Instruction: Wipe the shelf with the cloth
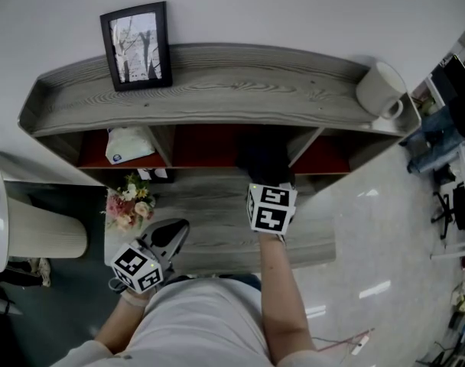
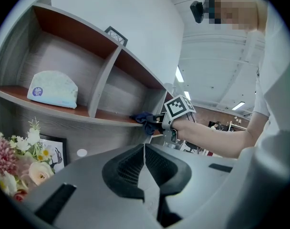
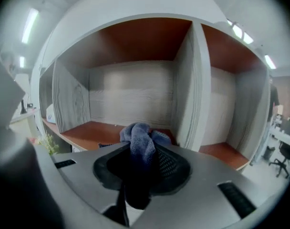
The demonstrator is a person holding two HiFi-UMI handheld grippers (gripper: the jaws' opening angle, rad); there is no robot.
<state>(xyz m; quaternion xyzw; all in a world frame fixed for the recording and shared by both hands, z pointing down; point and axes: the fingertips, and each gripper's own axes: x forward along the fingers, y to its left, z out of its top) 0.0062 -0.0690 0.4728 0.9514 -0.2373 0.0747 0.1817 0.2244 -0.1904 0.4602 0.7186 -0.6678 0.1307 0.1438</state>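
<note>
Nearest you: your left gripper (image 2: 144, 149) hangs low in front of the shelf (image 1: 217, 90), jaws together with nothing between them. It sits just beside the flowers (image 1: 129, 201) below the shelf's left compartment. Leave it parked there; it is out of the working lane.

Next out: your right gripper (image 3: 140, 168) is clamped on the dark blue cloth (image 3: 140, 142). The cloth is bunched into a knot that pokes out past the jaws. The gripper sits at the front edge of the shelf's middle compartment, and from the left gripper view the cloth (image 2: 144, 119) appears to meet the front lip of the red-brown board.

Step in hand, as judged: starting the wipe of the middle board.
- The knot gives only a small contact patch. Tip the gripper down so the cloth presses flat onto the board, not the jaws.
- Work front lip to back wall in overlapping strokes.
- Run one pass tight along the divider (image 3: 192, 89) at the right of that compartment; dust likely gathers in that corner.
- Hold the clamp firm; a dragged cloth may pull free.

Farther along the shelf: a tissue pack (image 1: 129, 144) lies in the left compartment, so wipe around it. On the shelf's top board stand a picture frame (image 1: 137, 46) at the left and a mug (image 1: 379, 90) at the right end.
</note>
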